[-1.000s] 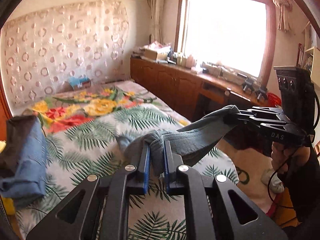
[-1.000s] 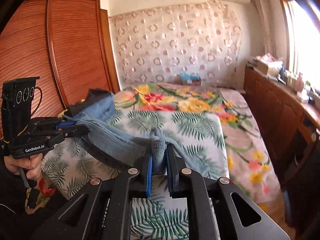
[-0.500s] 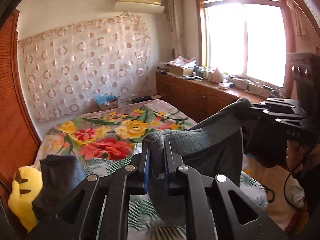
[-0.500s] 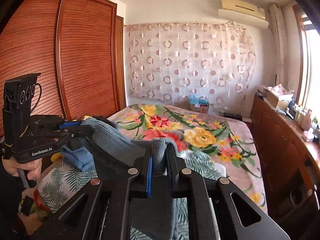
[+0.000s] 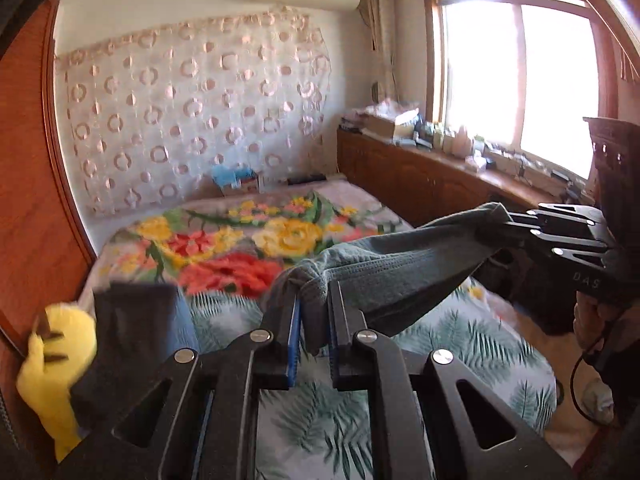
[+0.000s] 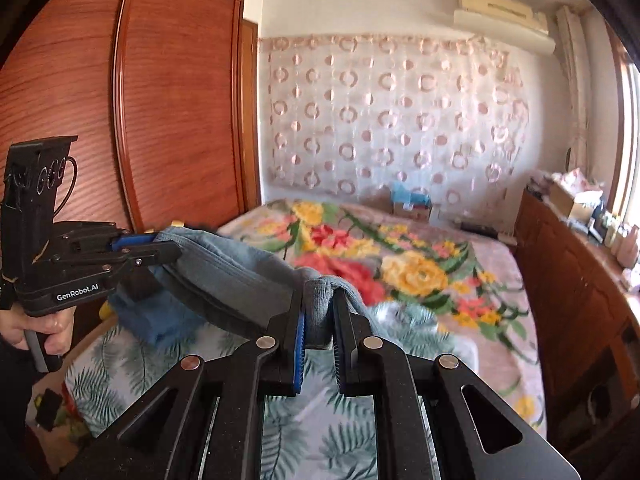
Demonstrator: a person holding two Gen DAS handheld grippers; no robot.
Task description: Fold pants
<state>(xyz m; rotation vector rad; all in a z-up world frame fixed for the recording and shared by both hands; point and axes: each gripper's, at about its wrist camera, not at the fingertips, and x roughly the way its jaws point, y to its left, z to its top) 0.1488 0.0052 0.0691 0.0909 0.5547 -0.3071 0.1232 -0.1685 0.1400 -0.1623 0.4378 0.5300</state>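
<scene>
Left gripper (image 5: 313, 312) was clamped on a bunched corner of the pants (image 5: 400, 268), cloth pinched between its blue pads. Right gripper (image 6: 319, 312) was likewise clamped on another bunched corner of the same pants (image 6: 224, 270). Both held the grey-blue fabric up above the bed (image 5: 460, 344), stretched as a band between them.

Left wrist view: pants ran from centre toward 3 o'clock, ending in the right gripper's (image 5: 516, 229) fingers. Right wrist view: band ran toward 9 o'clock into the left gripper (image 6: 164, 249), with a hand (image 6: 48, 328) on its handle.

Floral and fern-print cover on the bed. Folded dark and blue clothes (image 5: 132, 332) at 8 o'clock in the left view, beside a yellow plush toy (image 5: 52, 372); edges motion-blurred. Wooden wardrobe (image 6: 160, 100) at 10 o'clock in the right view. Curtain with ring pattern (image 6: 392, 120) at 12 o'clock, window (image 5: 520, 80) at 2 o'clock in the left view, above a cluttered wooden cabinet (image 5: 420, 176).
</scene>
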